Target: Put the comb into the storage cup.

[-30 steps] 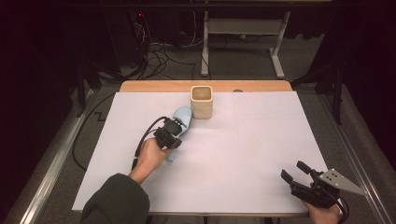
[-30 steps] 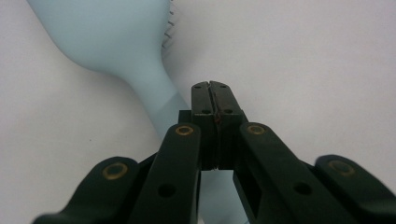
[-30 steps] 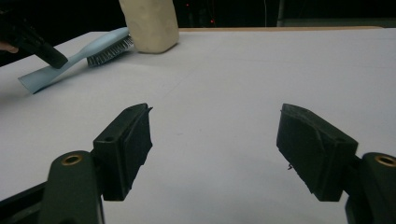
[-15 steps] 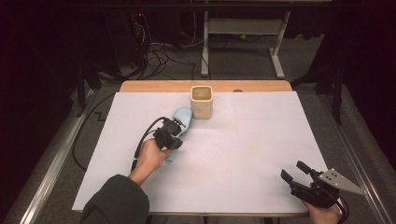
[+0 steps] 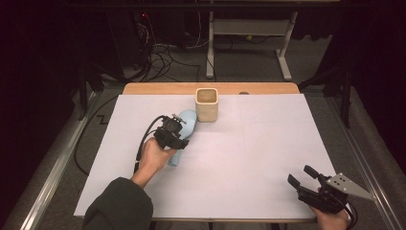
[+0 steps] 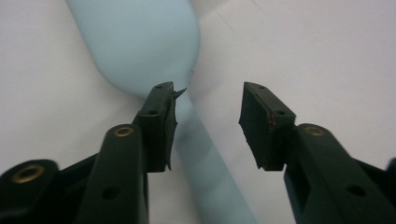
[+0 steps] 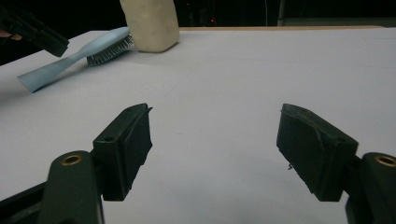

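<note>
A light blue hairbrush lies on the white table cover, its head next to a beige square cup. My left gripper hovers just over the brush's handle. In the left gripper view the jaws have just been opening. The handle runs between them close to the left pad, with a clear gap to the right pad, and the broad head lies beyond. My right gripper rests near the front right corner, open and empty.
The white sheet covers the table, with a wooden strip along the far edge. The right gripper view shows the brush, bristles sideways, the cup and the left gripper far off. Cables and desk legs lie beyond.
The left hand stays over the brush with hardly any shift, and the brush lies where it was. The right gripper has not moved.
</note>
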A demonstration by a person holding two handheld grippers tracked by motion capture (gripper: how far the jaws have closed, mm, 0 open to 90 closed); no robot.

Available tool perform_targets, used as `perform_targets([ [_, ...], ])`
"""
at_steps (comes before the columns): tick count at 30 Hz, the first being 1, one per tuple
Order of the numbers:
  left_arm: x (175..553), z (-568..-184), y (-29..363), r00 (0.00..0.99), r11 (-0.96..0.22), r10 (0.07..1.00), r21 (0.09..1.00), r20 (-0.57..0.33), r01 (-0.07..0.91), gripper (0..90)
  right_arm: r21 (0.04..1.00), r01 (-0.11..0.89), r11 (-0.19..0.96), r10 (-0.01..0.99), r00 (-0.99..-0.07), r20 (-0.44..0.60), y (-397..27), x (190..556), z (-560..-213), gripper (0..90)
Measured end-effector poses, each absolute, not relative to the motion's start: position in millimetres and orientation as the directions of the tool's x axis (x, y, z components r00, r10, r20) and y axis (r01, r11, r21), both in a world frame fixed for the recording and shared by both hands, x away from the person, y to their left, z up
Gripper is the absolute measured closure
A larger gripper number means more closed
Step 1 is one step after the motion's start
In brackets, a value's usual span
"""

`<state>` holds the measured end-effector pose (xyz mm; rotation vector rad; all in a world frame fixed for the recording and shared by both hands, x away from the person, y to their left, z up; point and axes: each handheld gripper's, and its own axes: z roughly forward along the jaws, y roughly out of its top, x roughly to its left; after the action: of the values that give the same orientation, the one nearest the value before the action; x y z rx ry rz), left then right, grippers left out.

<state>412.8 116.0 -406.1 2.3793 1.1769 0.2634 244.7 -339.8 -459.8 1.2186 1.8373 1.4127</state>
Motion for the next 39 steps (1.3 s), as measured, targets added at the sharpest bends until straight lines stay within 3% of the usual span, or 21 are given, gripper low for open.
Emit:
perform_targets([
  [12,428.6,-415.5,119.0,0.548,-0.457,0.834,0.475,-0.065,0.752,43.9,0.940,0.338,0.049,0.879,-0.461,0.121,-340.5,244.4,-459.6,26.9],
  [39,437.6,-430.0,117.4,0.477,-0.410,0.876,0.411,-0.073,0.815,41.2,0.940,0.338,0.049,0.879,-0.461,0.120,-340.6,244.0,-459.5,26.8],
])
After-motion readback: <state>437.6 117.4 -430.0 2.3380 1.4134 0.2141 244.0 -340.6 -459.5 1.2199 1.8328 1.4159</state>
